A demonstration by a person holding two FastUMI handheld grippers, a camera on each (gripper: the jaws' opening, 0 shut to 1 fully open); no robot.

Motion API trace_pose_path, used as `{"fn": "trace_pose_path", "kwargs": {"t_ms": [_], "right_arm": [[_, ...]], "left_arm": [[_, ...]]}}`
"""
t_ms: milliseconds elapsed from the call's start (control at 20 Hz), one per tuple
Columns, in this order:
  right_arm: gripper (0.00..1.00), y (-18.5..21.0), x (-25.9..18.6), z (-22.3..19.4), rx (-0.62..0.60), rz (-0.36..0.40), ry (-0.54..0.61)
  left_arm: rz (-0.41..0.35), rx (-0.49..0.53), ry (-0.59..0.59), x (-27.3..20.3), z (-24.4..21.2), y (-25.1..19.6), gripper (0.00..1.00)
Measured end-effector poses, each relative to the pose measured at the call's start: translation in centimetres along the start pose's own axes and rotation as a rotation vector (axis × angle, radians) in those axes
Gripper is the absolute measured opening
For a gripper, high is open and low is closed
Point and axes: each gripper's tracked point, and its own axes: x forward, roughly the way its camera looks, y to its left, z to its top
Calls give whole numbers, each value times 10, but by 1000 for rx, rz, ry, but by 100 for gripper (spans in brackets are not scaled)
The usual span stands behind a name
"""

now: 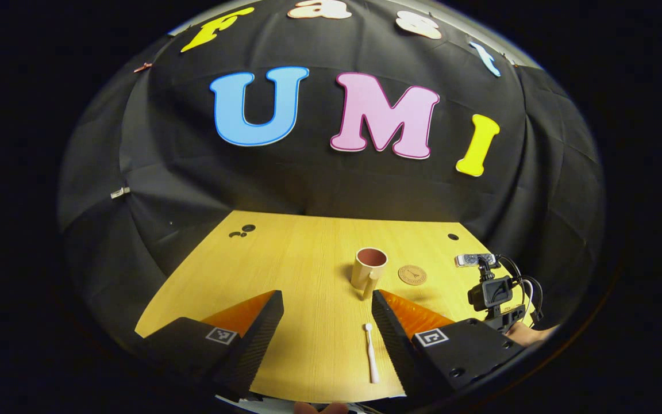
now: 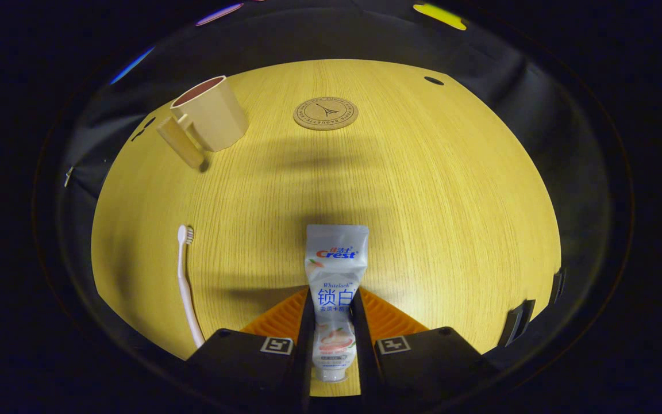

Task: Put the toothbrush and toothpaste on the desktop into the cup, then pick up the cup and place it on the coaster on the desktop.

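My right gripper [image 2: 332, 296] is shut on the white toothpaste tube [image 2: 335, 270], which points away along the fingers above the wooden desktop [image 2: 423, 190]. A white toothbrush [image 2: 184, 282] lies flat to its left, also seen as the toothbrush [image 1: 371, 353] between the fingers of my open left gripper [image 1: 326, 302]. The beige cup [image 1: 369, 268] with a dark red inside stands upright ahead, handle toward me; in the right gripper view the cup [image 2: 207, 118] is at the far left. The round cork coaster [image 1: 412, 274] lies just right of it, and the coaster [image 2: 326, 113] is straight ahead.
The right gripper's body with its camera and cables [image 1: 495, 287] hangs over the desktop's right edge. Small dark holes [image 1: 242, 231] mark the far left of the desktop, and another hole [image 2: 434, 80] the far right. Black cloth closes the booth behind.
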Motion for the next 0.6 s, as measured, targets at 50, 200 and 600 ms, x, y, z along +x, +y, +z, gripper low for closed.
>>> {"fn": "trace_pose_path", "kwargs": {"t_ms": [50,200,600], "right_arm": [[36,0,0,1,-8,11,-6],[29,0,-2,2,2,56,-26],[25,-20,-53,25,22,186,-205]], "left_arm": [[4,-16,19,4,-3,-1,96],[11,-65,70,16,-14,-3,96],[2,-131,222,51,-61,-19,96]]}}
